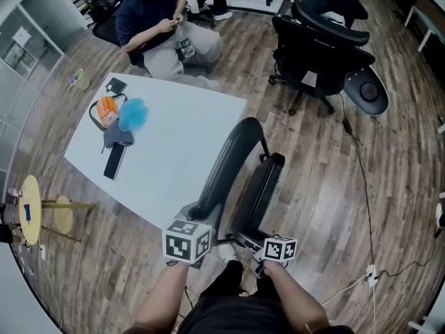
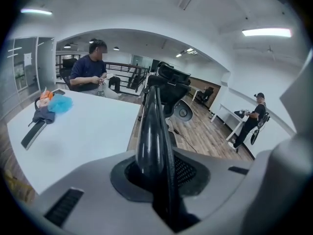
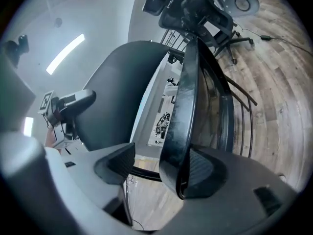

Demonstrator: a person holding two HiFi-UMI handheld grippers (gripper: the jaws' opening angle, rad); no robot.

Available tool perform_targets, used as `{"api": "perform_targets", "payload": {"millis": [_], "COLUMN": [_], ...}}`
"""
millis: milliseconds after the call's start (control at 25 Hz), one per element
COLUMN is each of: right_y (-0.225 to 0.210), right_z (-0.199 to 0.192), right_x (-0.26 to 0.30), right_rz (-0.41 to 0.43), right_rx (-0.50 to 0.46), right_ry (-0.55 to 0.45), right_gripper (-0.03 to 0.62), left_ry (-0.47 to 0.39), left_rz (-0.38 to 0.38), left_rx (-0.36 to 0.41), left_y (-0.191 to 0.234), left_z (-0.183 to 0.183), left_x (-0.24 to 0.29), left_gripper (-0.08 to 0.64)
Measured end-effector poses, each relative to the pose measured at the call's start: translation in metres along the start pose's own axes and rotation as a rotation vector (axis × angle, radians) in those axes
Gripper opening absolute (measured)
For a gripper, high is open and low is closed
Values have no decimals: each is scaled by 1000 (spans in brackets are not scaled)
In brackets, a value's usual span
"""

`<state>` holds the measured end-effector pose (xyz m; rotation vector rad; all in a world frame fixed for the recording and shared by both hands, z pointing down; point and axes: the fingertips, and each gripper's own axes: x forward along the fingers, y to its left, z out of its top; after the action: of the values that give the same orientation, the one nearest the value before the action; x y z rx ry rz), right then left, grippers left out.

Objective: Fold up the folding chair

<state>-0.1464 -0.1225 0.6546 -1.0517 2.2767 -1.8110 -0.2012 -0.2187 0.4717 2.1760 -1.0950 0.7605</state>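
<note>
Subject of the task: a black folding chair with a curved plastic backrest and a metal tube frame (image 1: 233,160). It stands on the wood-plank floor (image 1: 389,186) against the right edge of the white rectangular table (image 1: 174,176), towards the table's near right corner. From the head view the backrest and the seat panel (image 1: 261,186) both show almost edge-on, side by side, with a narrow gap between them.

Left gripper (image 2: 159,174): the fingers are drawn narrow and clamp the thin top edge of the backrest, which runs straight up between the two pads.

Right gripper (image 3: 156,168): the fingers stand wide. The edge of the seat panel lies between them, against the pad at the right of that view. The other pad (image 3: 117,163) is clear of it, with floor visible in the gap.

On the table, near its far left corner: a blue fluffy item (image 1: 133,114) touching an orange and grey bundle (image 1: 106,111), a flat black oblong device (image 1: 115,161) just below them, and a small black item (image 1: 115,85) by the far edge.

Surroundings: a seated person in a dark top (image 1: 149,19) beyond the table's far edge; a black office swivel chair (image 1: 320,54) well apart to the right.
</note>
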Motion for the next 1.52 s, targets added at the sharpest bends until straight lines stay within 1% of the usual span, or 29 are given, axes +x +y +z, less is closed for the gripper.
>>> {"api": "perform_targets", "payload": {"millis": [120,240,360,480,600,800,920,1120,1280,1520], "right_y": [19,34,42,49,50,52,50,56,57,55], "right_z": [-2,-2,-3,-6,-7,-5,-6,-7,-9,-14], "right_x": [31,57,80,95,104,118,124,137,144,148], "right_rz": [9,27,32,20,6,-6,-25,-44,-66,-88], "right_rx": [-5,-6,-54,-64,-67,-78,-64,-79,-83,-133], "right_ry": [25,51,115,140,146,148,148,170,184,209], "right_gripper": [313,287,278,278,259,259,259,259,259,259], "left_ry": [2,0,-2,2,3,-4,-2,-2,-5,-14], "left_rz": [8,-3,-11,-1,-5,15,8,10,30,39], "left_rx": [10,1,-13,-7,-13,8,3,2,7,5], "left_y": [11,20,25,32,41,59,67,83,94,98], "left_z": [2,4,7,7,8,9,8,9,8,6], "left_x": [-7,-12,-14,-16,-18,-18,-18,-23,-25,-28], "left_gripper": [75,75,75,75,75,75,75,75,80,86]}}
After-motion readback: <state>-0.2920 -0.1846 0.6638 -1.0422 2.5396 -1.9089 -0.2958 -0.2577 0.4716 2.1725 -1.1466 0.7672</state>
